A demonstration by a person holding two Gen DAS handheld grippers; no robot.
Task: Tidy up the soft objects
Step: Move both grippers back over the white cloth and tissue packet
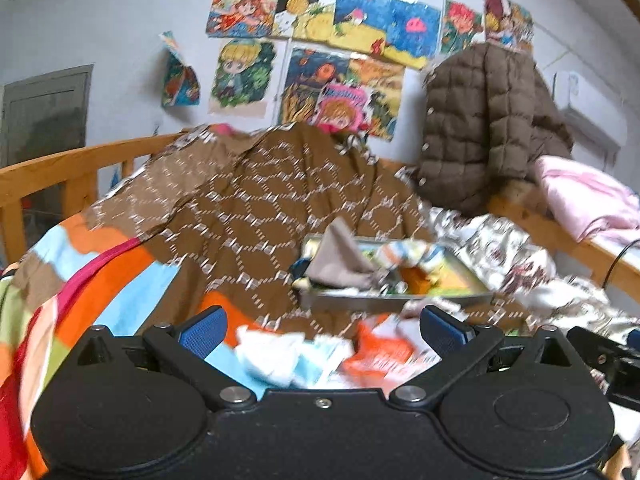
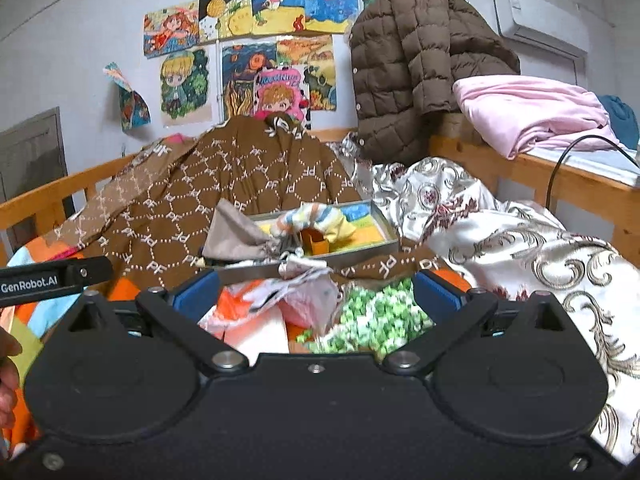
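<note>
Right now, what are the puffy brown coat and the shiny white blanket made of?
The brown coat looks like quilted synthetic fabric with padding inside: stitched squares puff out, the finish matte. The white blanket looks like satin or silky polyester: it gleams in its folds, with woven-looking scroll patterns. I cannot be sure of either fibre from here.

a: what carries it all?
b: a wooden-railed bed (image 2: 48,196), ahead of the tongs.
a: and on it?
b: brown patterned quilt (image 2: 224,184), striped blanket (image 1: 80,272), floral cover (image 2: 500,232), shallow tray (image 2: 384,224).
</note>
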